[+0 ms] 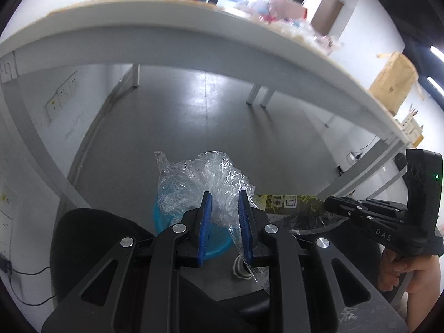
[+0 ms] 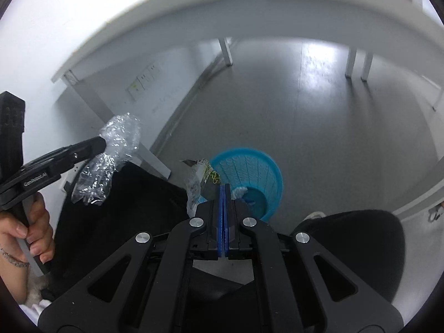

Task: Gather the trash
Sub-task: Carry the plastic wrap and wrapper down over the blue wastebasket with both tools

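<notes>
Both views ride on hand-held grippers and look steeply down along their own fingers toward the grey floor (image 1: 194, 127) under a white table (image 1: 166, 33). The left wrist camera sits just behind the left gripper (image 1: 224, 208), with the right gripper (image 1: 327, 204) entering at its right edge. The right wrist camera sits just behind the right gripper (image 2: 224, 194), with the left gripper (image 2: 102, 144) at its left edge. Both share the near blue basket (image 2: 249, 172), the floor and the far table legs (image 2: 226, 51).
</notes>
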Demonstrator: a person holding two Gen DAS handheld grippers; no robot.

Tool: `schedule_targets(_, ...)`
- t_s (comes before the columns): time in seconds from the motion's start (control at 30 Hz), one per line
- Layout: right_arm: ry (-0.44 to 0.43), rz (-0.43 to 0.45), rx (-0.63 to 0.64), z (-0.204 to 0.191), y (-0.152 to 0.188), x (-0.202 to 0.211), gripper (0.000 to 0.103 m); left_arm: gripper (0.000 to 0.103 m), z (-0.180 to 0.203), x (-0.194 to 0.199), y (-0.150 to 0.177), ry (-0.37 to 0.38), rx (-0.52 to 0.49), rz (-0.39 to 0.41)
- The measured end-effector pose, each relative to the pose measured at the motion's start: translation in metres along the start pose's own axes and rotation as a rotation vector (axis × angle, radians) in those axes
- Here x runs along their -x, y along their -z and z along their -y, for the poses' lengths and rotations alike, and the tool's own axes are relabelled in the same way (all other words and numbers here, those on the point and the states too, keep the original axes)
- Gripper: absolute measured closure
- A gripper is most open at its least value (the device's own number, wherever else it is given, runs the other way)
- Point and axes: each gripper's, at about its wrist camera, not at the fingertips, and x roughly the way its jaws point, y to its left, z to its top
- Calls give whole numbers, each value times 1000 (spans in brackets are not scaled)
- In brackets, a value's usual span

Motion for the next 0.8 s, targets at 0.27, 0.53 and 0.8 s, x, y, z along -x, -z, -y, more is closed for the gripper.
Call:
schedule_targets(0.27,18,-75,-44,20,2,-46,103,84,-3,-55,8,-11,13,-116)
schedule_targets(0.53,65,-182,-65,27,-7,-100,103,84,-5,-105,4,-9,28,-199)
schedule_targets(0.8,92,-244,-93,39,-7,-141,103,84,-16,-148,-6,-37,107,-259)
